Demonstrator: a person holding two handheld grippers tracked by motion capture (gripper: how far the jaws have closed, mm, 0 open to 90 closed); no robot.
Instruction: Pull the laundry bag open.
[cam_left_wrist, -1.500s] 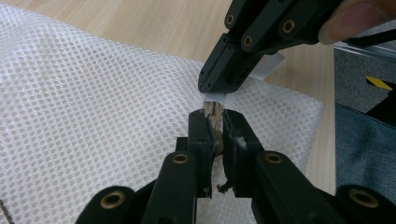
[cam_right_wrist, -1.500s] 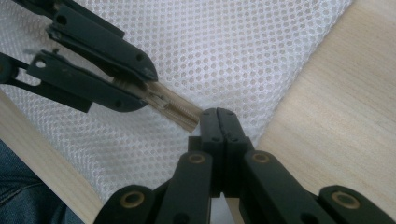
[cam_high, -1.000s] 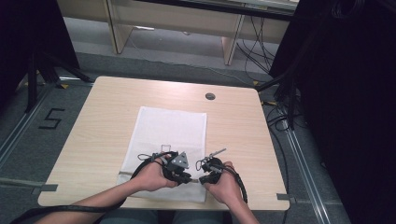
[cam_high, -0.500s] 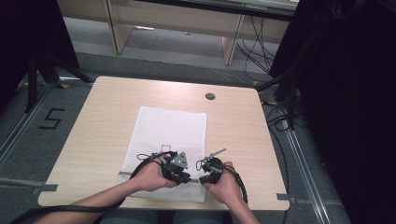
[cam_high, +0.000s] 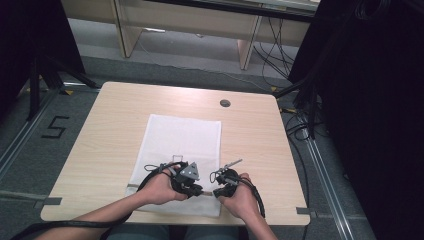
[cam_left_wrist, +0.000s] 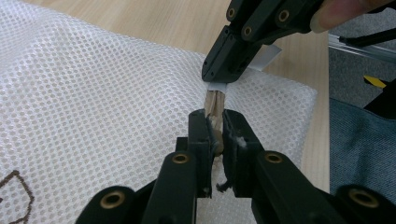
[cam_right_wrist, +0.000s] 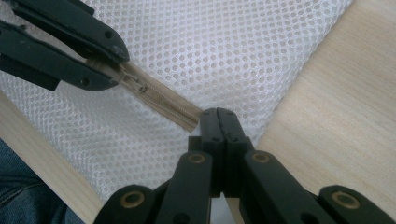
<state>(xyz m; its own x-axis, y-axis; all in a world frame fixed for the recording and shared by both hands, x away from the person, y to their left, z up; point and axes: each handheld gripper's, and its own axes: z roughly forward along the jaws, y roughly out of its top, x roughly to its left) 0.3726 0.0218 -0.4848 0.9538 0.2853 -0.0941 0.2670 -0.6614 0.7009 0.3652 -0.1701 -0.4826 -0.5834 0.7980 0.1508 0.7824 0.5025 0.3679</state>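
Lying flat on a light wooden table (cam_high: 110, 130) is a white mesh bag (cam_high: 182, 142), its long side running away from the person, with its near edge close to the table's front edge. Along that near edge runs a beige zipper (cam_right_wrist: 163, 100). Two hands come in from the bottom of the high view, each holding a black two-jaw gripper, and both meet at that zipper. The left gripper (cam_left_wrist: 214, 128) is clenched on the zipper, its jaws pinching the beige tape where the slider sits; in the right gripper view the small metal slider (cam_right_wrist: 135, 84) peeks out just beside those jaws. The right gripper (cam_right_wrist: 218, 114) is likewise clenched, jaws pressed together on the end of the zipper tape, a short way along from the left one. A stretch of closed zipper spans the gap between the two grippers. In the high view the left hand (cam_high: 160, 187) and right hand (cam_high: 240, 197) rest side by side over the bag's near edge, cables trailing back from the grippers. A small round dark grommet (cam_high: 225, 103) sits in the table near its far edge, well apart from the bag.
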